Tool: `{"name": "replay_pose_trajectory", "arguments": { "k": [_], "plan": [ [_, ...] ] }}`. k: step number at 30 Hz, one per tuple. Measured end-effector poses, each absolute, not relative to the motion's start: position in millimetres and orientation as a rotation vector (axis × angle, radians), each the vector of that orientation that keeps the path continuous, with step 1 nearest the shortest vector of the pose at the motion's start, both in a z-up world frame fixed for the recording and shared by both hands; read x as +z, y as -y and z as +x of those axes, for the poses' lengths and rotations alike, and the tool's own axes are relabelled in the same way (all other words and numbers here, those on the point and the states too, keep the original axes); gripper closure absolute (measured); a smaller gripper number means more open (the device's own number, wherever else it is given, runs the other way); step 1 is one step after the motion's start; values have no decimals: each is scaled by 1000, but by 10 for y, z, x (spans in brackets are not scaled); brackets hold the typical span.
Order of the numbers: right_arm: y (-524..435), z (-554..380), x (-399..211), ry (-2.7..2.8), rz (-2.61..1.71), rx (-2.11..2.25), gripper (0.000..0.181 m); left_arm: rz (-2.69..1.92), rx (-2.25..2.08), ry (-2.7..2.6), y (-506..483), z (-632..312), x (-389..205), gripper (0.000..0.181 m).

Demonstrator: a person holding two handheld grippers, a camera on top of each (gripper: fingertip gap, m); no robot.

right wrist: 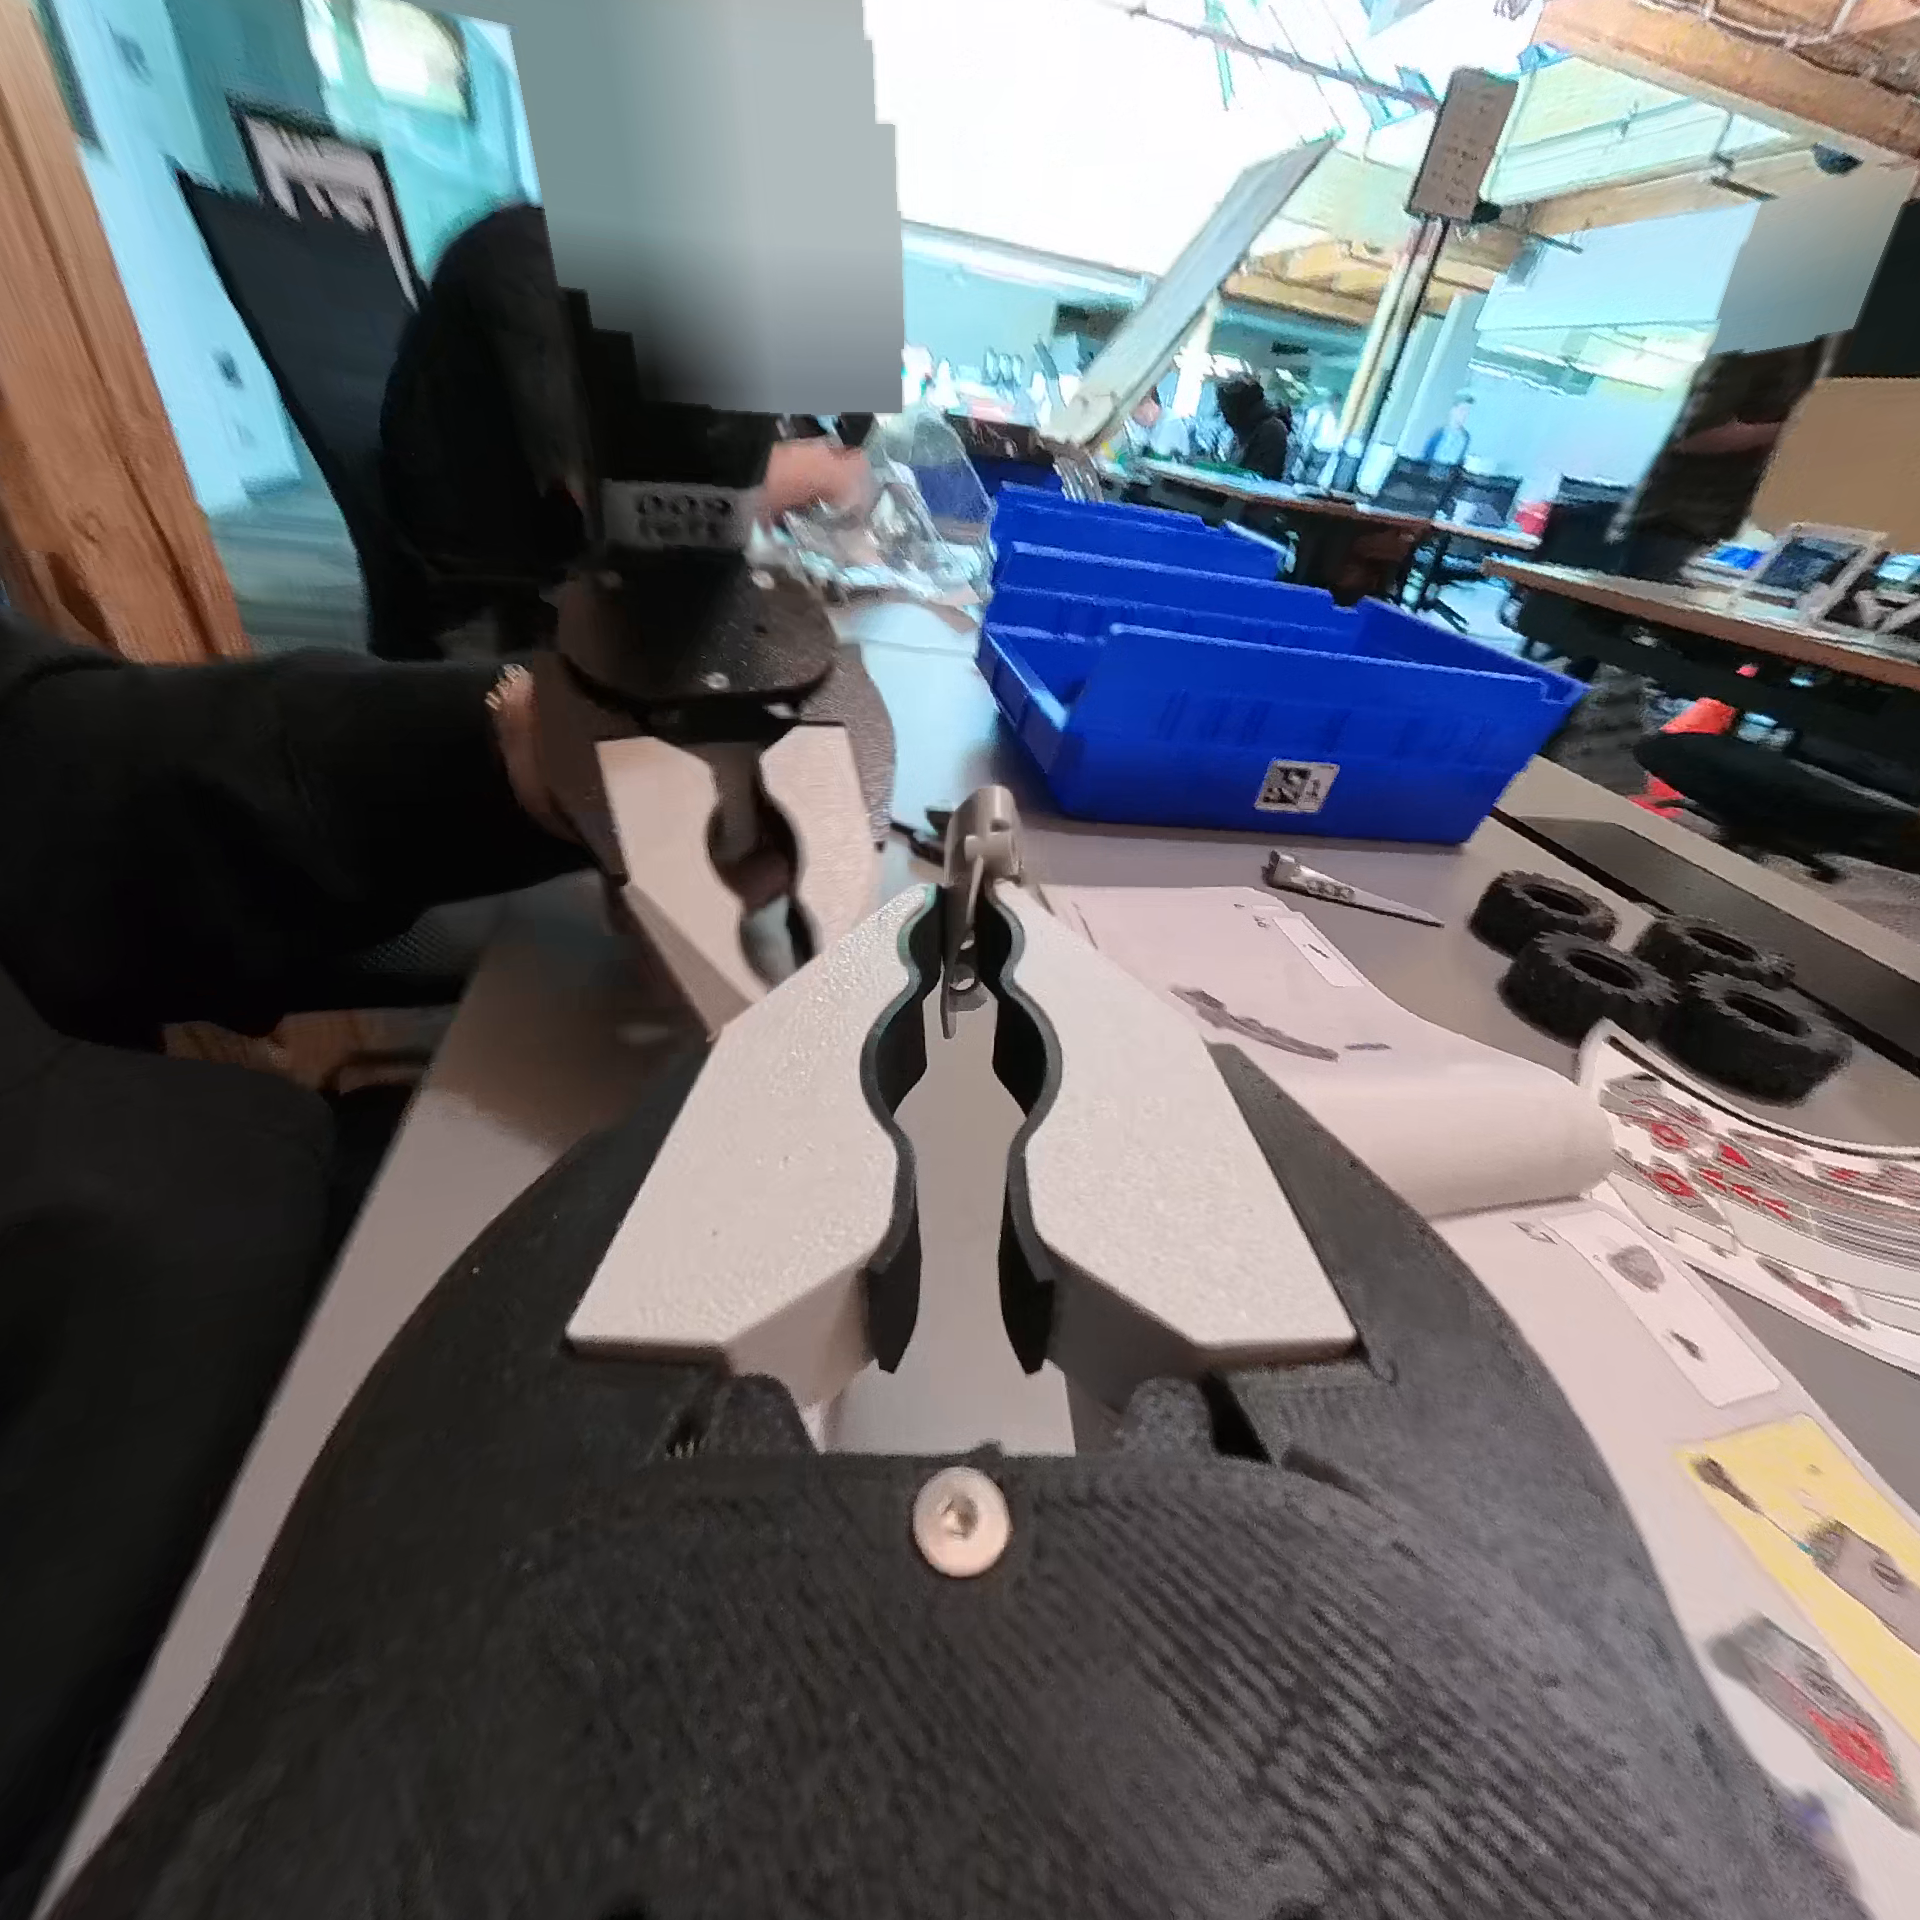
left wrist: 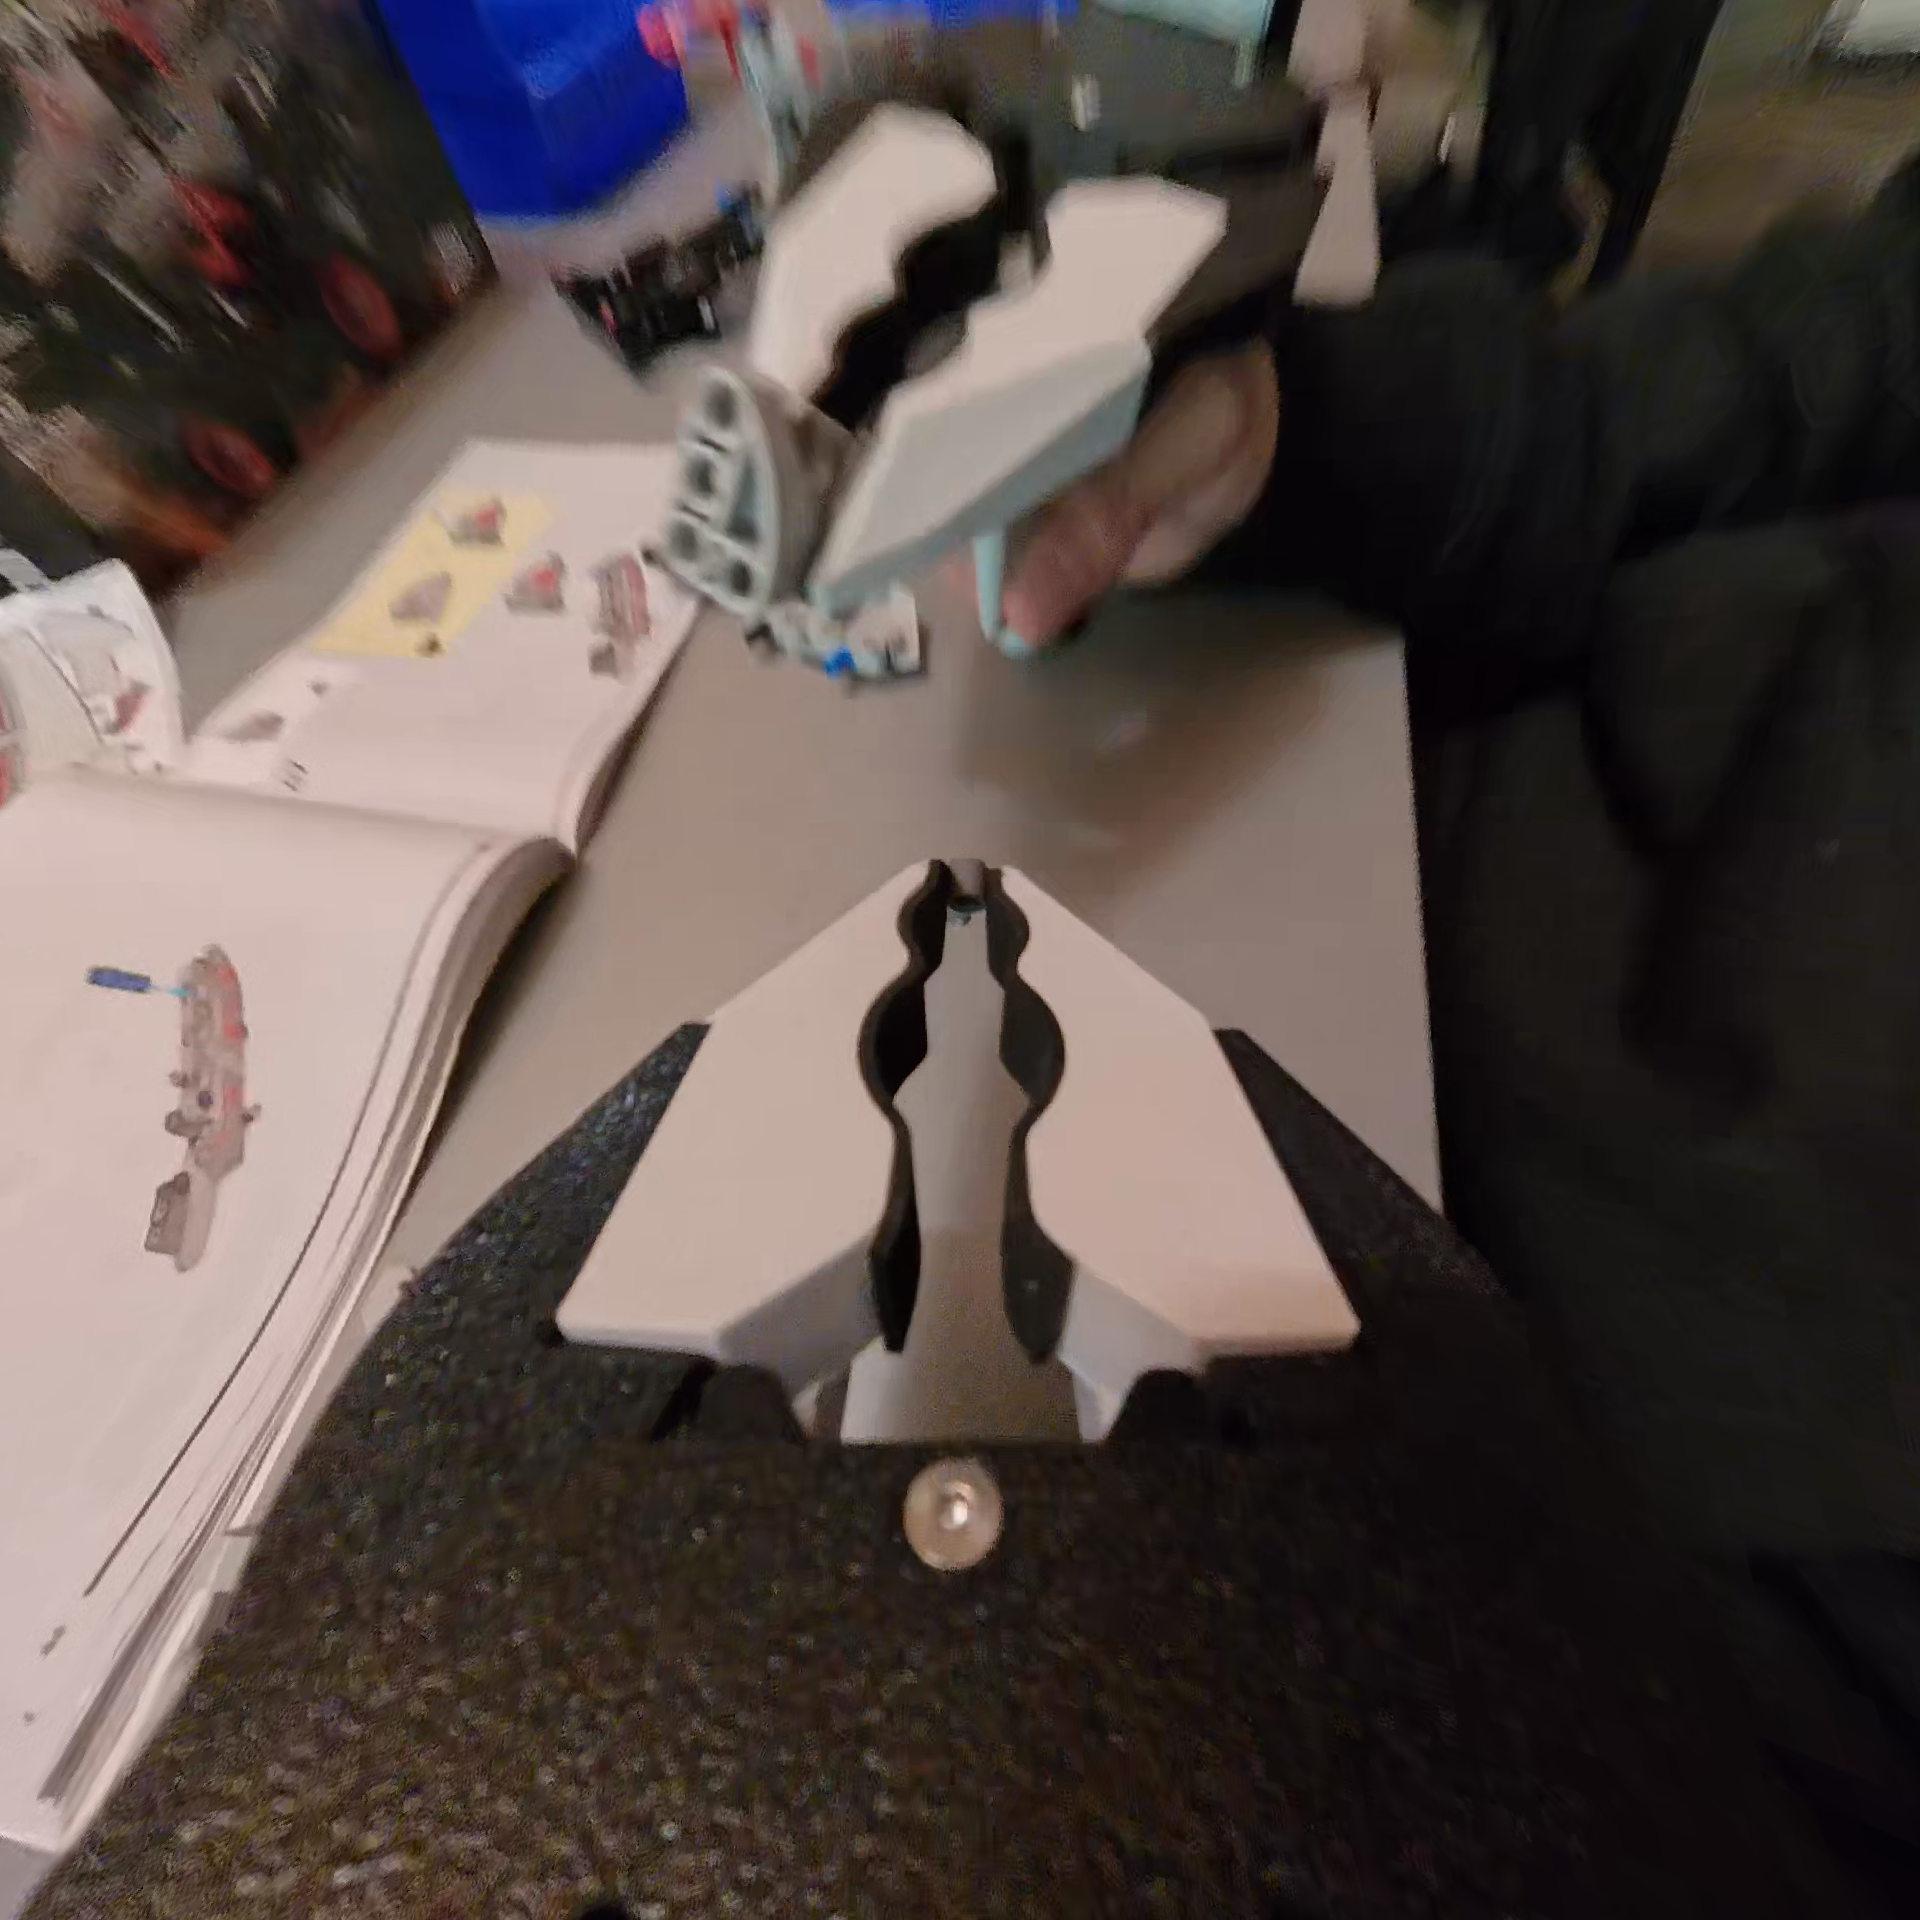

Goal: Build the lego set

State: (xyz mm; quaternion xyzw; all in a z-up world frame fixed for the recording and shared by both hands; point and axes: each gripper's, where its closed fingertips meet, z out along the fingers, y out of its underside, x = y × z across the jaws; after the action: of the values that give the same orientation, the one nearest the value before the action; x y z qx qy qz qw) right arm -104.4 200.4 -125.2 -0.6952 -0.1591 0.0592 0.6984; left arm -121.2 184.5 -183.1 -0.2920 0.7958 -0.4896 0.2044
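My left gripper [left wrist: 966,883] is shut on a small grey-blue lego pin [left wrist: 967,906] at its tips, above the grey table [left wrist: 790,790]. My right gripper [right wrist: 971,904] is shut on a light grey curved lego panel with holes [right wrist: 985,836], held upright in the air. In the left wrist view the right gripper [left wrist: 831,416] holds that panel [left wrist: 722,488] above a small grey, white and blue lego assembly [left wrist: 847,634] on the table. The left gripper [right wrist: 774,935] shows at the left of the right wrist view, close to my right one.
Open instruction books [left wrist: 260,1091] lie at the left. Blue bins [right wrist: 1278,717] stand behind. Several black tyres [right wrist: 1662,977] and a loose grey piece [right wrist: 1340,894] lie at the right, beside sticker sheets [right wrist: 1756,1174]. A person in black [right wrist: 499,416] sits opposite. There is about 6 centimetres between the tips of the two grippers.
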Motion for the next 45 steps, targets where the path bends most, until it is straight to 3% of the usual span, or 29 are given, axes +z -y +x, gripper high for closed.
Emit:
{"name": "replay_pose_trajectory", "arguments": {
  "k": [9,45],
  "plan": [
    [-1894,-1222,-896,273,-1303,486,177,-740,-1840,-1696,-2028,-1319,-796,176],
    [-1848,-1433,-779,331,-1202,570,177,-708,-1990,-1708,-1843,-1397,-689,176]
  ]
}}
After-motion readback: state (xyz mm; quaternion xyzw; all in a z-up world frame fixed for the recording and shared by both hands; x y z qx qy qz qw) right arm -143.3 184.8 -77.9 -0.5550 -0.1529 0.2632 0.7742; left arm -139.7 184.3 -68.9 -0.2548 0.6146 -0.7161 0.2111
